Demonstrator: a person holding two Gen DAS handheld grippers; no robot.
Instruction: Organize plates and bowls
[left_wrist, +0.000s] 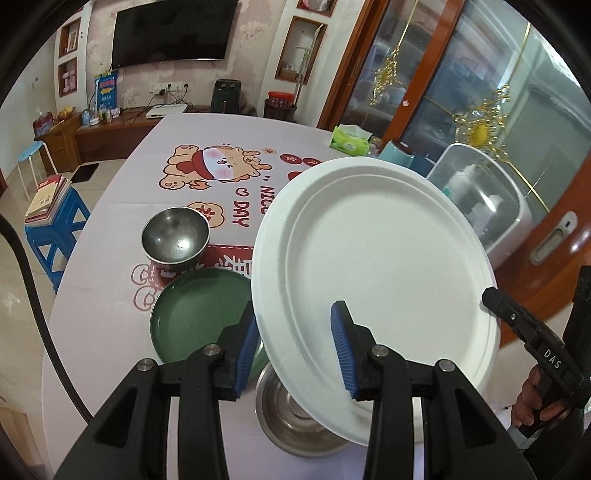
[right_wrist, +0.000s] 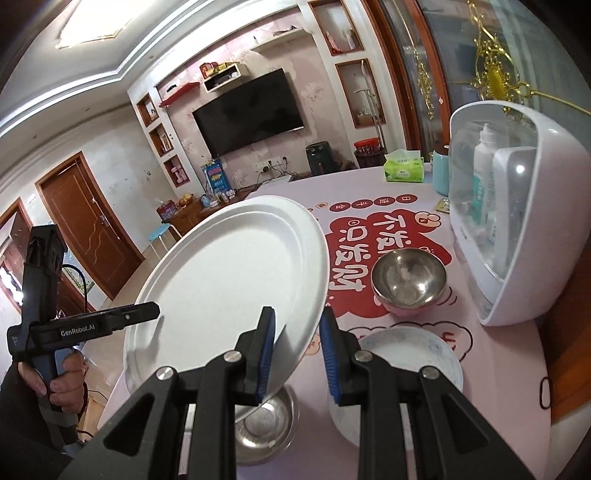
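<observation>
Wall-mounted television (left_wrist: 173, 31) on pink patterned wall (right_wrist: 321, 96); wooden cabinet (left_wrist: 107, 134) below. Blue stool (left_wrist: 55, 236) on tiled floor (left_wrist: 22, 280). Brown door (right_wrist: 88, 232).

A desk (left_wrist: 122, 236) under a cartoon-print cloth carries a green tissue pack (left_wrist: 350, 139), a teal cup (right_wrist: 440, 173) and a white domed case (right_wrist: 517, 221) holding bottles. A TV (left_wrist: 173, 31) hangs on the far wall; 1 blue stool (left_wrist: 55, 236) bears books (left_wrist: 48, 197).
</observation>
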